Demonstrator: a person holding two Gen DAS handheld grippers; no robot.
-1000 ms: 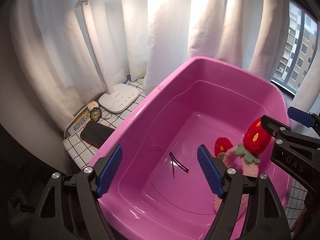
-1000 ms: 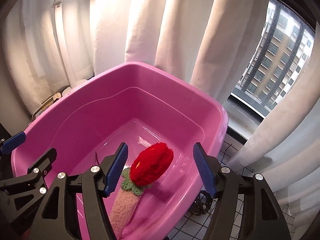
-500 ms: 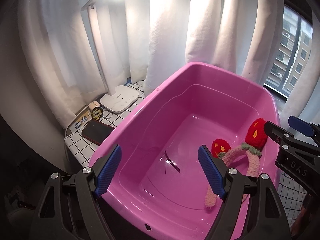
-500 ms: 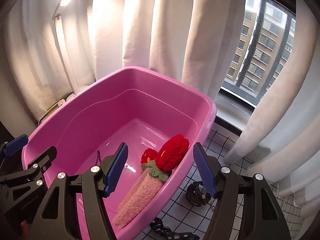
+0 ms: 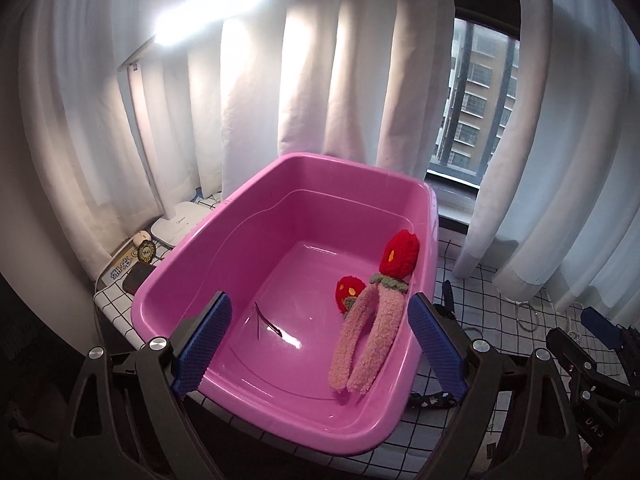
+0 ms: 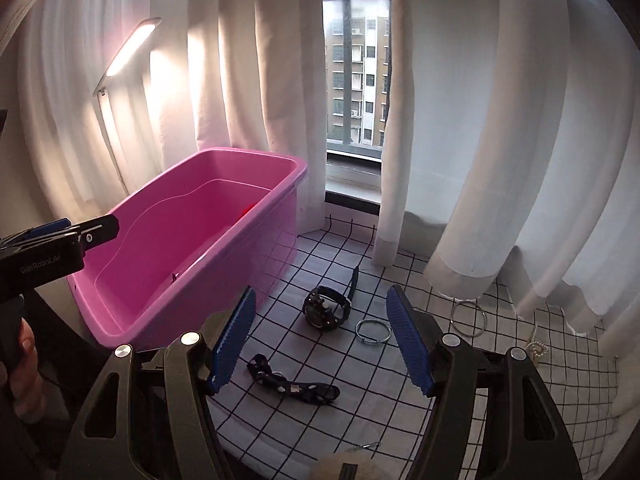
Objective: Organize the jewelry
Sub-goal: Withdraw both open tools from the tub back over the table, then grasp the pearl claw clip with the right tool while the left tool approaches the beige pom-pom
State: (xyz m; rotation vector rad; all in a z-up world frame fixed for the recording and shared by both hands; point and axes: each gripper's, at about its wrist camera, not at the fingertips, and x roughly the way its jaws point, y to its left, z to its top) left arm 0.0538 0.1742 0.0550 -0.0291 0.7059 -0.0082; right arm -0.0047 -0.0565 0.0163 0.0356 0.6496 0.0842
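Note:
A pink plastic tub [image 5: 256,216] holds a fuzzy pink headband with red flowers [image 5: 376,320] leaning on its right wall and a thin dark hair clip [image 5: 267,322] on its floor. My left gripper [image 5: 320,344] is open and empty over the tub's near end. My right gripper [image 6: 320,344] is open and empty over the checked cloth right of the tub [image 6: 192,248]. Below it lie a black watch [image 6: 326,308], a silver ring bangle [image 6: 373,332] and a dark patterned hair tie [image 6: 292,384].
A white desk lamp [image 5: 180,224], a phone [image 5: 138,276] and small items stand left of the tub. Another silver bangle [image 6: 468,316] and a beaded piece [image 6: 536,344] lie at the right. White curtains and a window stand behind.
My right gripper has left the headband in the tub and swung right, out over the cloth with the watch and bangle. My left gripper has pulled back and up from the tub.

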